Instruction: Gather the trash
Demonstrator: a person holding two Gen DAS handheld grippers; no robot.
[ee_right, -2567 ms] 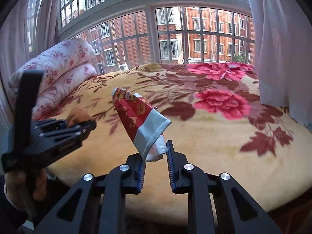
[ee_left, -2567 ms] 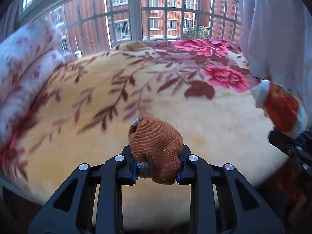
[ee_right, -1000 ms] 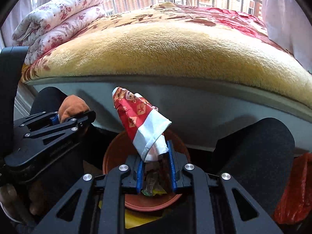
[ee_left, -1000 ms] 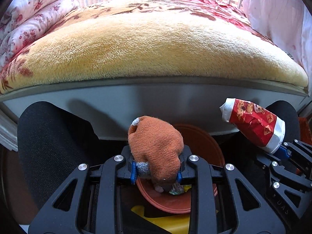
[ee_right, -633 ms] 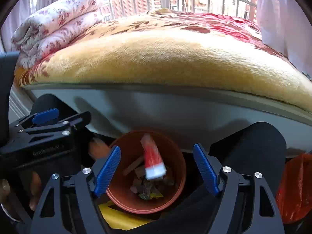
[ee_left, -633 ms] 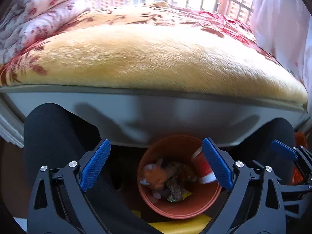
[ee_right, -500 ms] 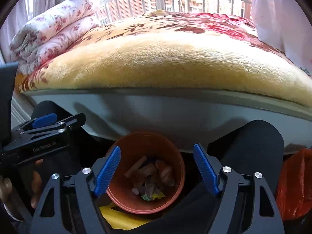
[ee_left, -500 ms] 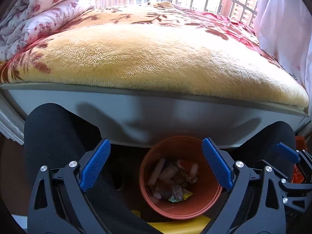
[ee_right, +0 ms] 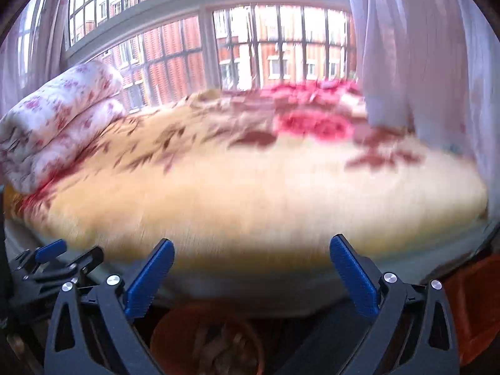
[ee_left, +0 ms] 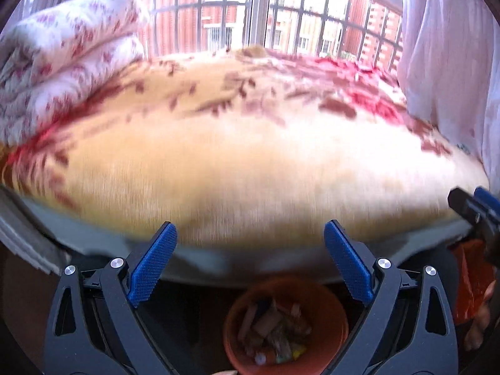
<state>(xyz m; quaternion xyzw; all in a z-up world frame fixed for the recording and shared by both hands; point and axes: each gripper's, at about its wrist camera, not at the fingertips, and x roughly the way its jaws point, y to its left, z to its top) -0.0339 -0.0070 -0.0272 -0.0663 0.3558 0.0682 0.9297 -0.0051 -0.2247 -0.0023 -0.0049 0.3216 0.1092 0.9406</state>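
Trash is lying in the orange bin point(ee_left: 286, 325) on the floor, heaped in a jumble of wrappers and scraps that I cannot tell apart through the blur. I am holding my left gripper point(ee_left: 250, 262) with its jaws spread wide and nothing between them, and my right gripper point(ee_right: 250, 275) is gaping the same way, also carrying nothing. Both are pointing forward over the near edge of the bed, so the bin is sitting below and slightly ahead of each tool, low in both wrist views. From the left wrist view it is lying a little right of centre; from the right wrist view it is lying left of centre, so I judge it is standing between my two hands, about equally near to each.

Ahead I am looking across the floral blanket point(ee_left: 250, 162) toward the window point(ee_right: 250, 31), with a folded quilt point(ee_right: 59, 125) stacked at the left and a curtain point(ee_right: 422, 62) hanging at the right. I am seeing no loose rubbish on the blanket, though motion blur could be hiding something small. An orange-red bag point(ee_right: 468, 306) is sitting low on my right; whether it counts as trash I cannot say.
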